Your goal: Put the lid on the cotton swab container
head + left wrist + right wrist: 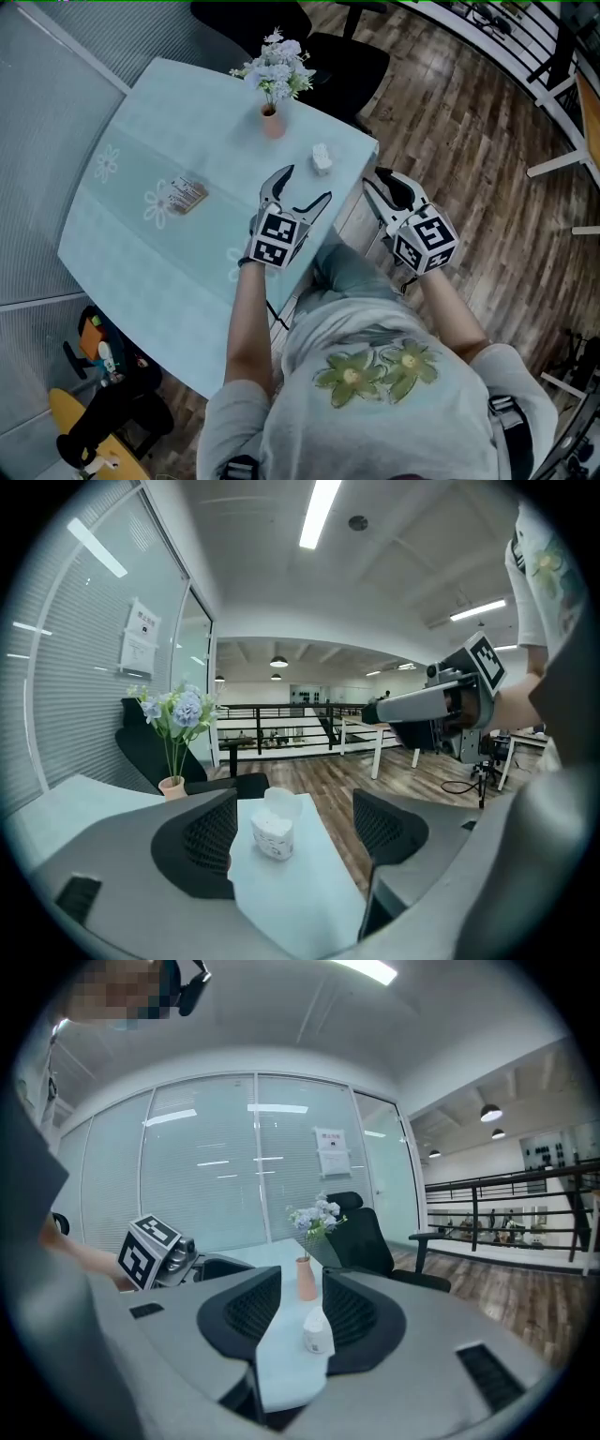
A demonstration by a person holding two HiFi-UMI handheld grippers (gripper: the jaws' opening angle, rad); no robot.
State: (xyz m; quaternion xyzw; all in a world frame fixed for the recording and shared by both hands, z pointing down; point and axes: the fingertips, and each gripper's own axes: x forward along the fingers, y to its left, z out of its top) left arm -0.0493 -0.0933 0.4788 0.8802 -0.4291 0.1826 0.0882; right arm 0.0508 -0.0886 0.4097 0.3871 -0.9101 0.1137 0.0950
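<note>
On the pale table, a small flat packet lies well to the left of the cotton swab container. A pink vase of flowers stands behind the container and a little to its left. The container sits near the table's right corner, and its lid looks tipped up at the top. Your left gripper hovers just short of the container on its near left. Its jaws are spread wide with nothing between them, and the container is in line with the gap. Your right gripper is to the right of the container, past the table's edge. Its jaws are parted more narrowly and hold nothing.
</note>
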